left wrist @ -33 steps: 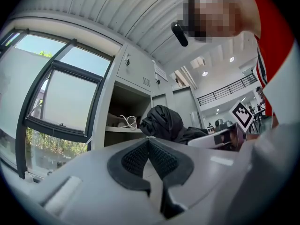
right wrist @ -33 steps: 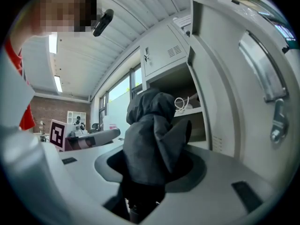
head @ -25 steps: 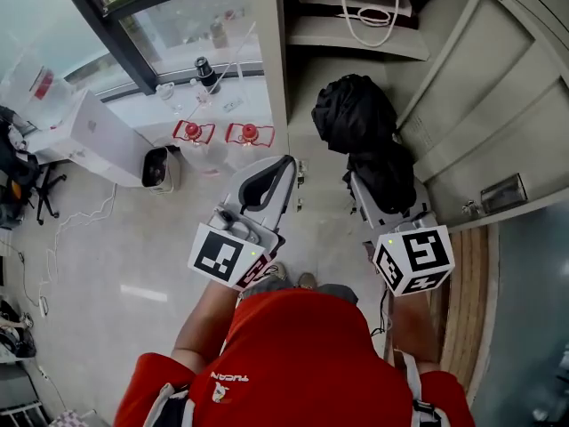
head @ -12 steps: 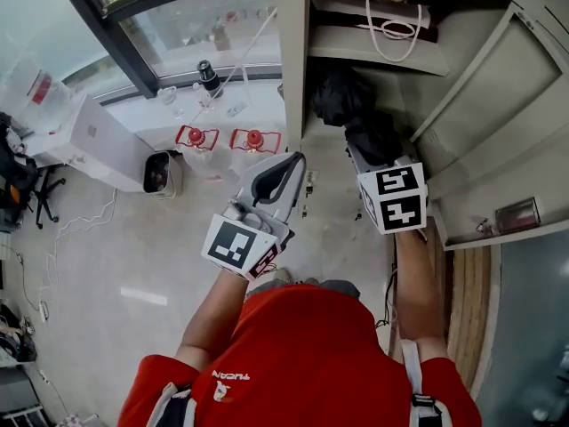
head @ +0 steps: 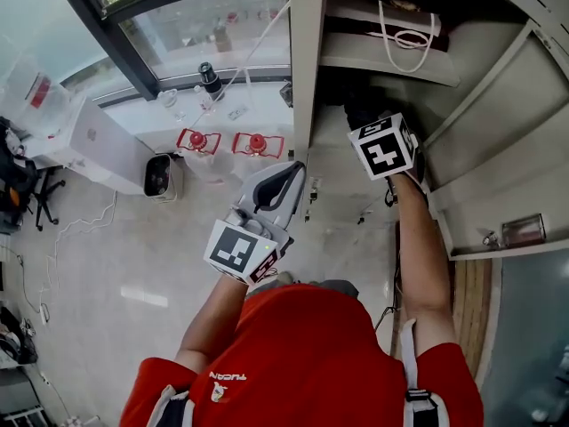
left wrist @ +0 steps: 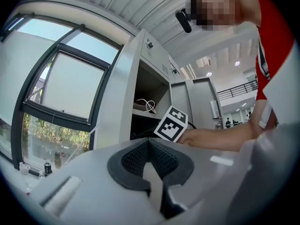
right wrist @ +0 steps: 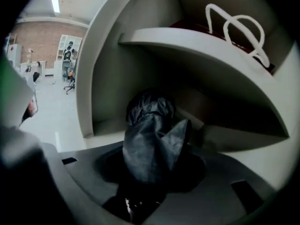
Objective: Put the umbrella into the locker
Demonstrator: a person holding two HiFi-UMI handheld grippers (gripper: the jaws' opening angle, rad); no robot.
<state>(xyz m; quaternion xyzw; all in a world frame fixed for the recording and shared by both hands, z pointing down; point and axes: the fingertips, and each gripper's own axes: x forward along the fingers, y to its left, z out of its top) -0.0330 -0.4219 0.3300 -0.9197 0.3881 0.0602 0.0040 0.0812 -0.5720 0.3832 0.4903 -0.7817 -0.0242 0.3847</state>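
Observation:
The black folded umbrella [right wrist: 151,137] sits between the jaws of my right gripper [right wrist: 151,165], which is shut on it. The umbrella's bunched end points into the grey locker's [right wrist: 98,93] lower compartment, under the shelf [right wrist: 201,46]. In the head view my right gripper [head: 375,121] reaches into the locker opening; only its marker cube and the arm show, and the umbrella is lost in the dark there. My left gripper [head: 296,169] hangs outside, left of the locker's side wall [head: 307,69], shut and empty, as the left gripper view [left wrist: 149,143] also shows.
A bag with white rope handles [head: 404,36] lies on the locker's upper shelf. The open locker door [head: 502,140] stands at the right. On the floor by the window are two red-capped items [head: 197,140] [head: 256,143], a small black-and-white unit [head: 160,174] and a white box [head: 93,136].
My right gripper has carried the umbrella forward from outside the locker into the opening under the shelf. The left gripper has shifted only slightly toward the locker.

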